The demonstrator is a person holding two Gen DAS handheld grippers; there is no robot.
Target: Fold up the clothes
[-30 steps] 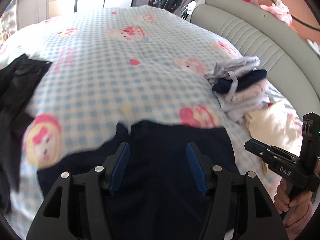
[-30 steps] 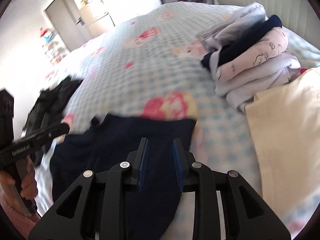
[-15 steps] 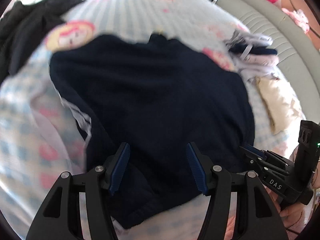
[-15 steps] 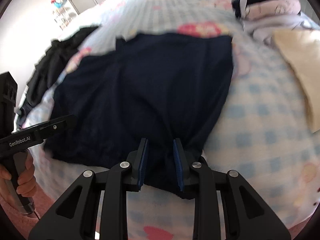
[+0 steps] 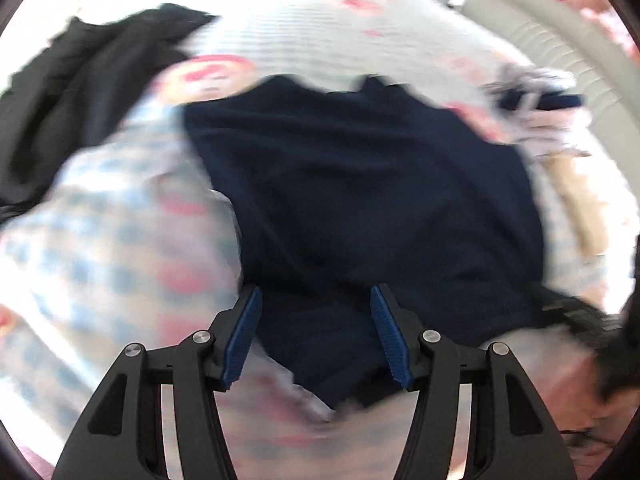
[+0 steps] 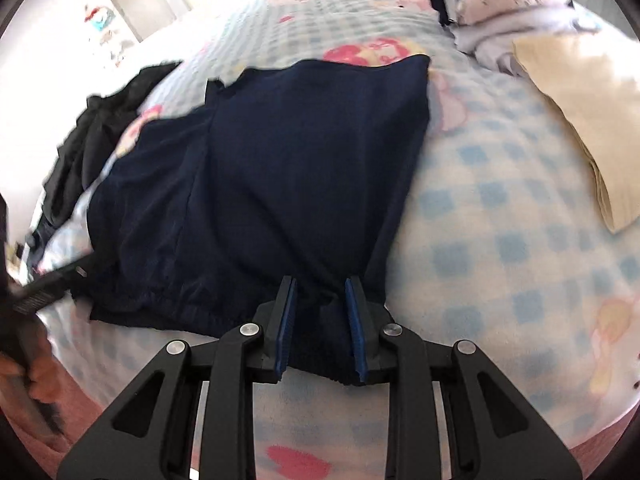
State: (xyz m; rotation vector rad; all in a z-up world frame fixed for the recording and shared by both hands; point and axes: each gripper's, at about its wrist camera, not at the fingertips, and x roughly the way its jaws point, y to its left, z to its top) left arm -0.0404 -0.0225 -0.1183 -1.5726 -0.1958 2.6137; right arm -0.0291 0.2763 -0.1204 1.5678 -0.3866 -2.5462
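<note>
I see the dark blue shorts lying spread out flat on the bed. The bed has a blue and white checked sheet with pink cartoon faces on it.

My right gripper points down at the near hem of the shorts. Its fingers stand close together, one on each side of a bunched bit of the hem. The cloth sits between them. I cannot tell if they are squeezing it.

My left gripper is over the other near corner of the shorts. Its fingers are spread wide and have just been closing a little. The corner of the shorts lies between them, but the blue pads do not press on it. This view is blurry.

A pile of black clothes lies at the far left side of the bed. A stack of folded clothes sits at the far right. Just beside that stack lies a folded cream cloth. A grey padded headboard curves behind the stack in the left view.
</note>
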